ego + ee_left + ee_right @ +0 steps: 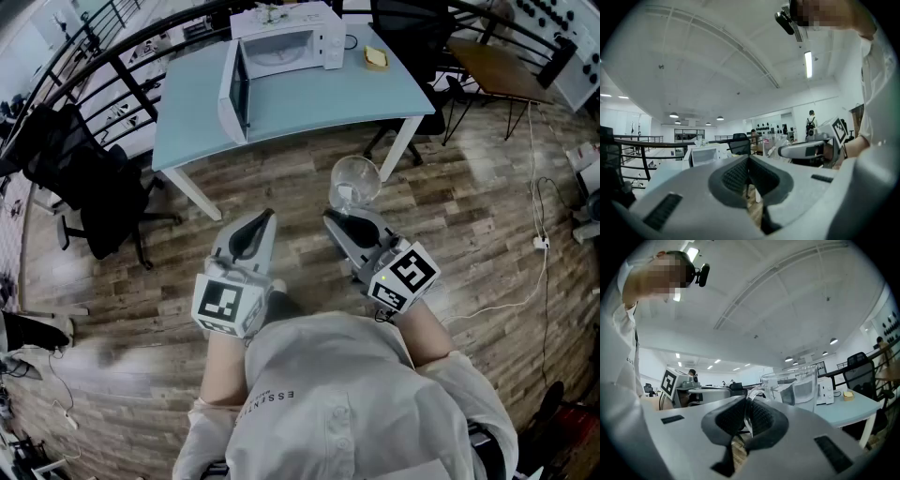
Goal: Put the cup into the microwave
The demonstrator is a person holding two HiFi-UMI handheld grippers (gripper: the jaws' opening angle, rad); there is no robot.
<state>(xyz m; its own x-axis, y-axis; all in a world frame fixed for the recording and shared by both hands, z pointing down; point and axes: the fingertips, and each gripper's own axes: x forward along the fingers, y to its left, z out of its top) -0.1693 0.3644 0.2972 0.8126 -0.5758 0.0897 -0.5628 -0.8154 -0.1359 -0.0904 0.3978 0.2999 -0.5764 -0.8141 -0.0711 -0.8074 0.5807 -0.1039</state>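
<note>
1. Leftmost, the left gripper [260, 225] is pinched together and empty.
2. On the bench [323, 98], the microwave [291, 47] has its door [234, 94] open near the front edge.
3. The right gripper [337, 220] pinches the handle of the cup [354, 180], over open floor [281, 183] short of the bench.

Glass cup [354, 181] in right hand-held gripper [342, 216], left hand-held gripper [258, 220] alongside, microwave [281, 52] on blue table [375, 94] — door [232, 94] open

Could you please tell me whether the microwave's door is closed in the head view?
No, the microwave on the table has its door swung wide open to one side, leaving the cavity exposed.
</note>
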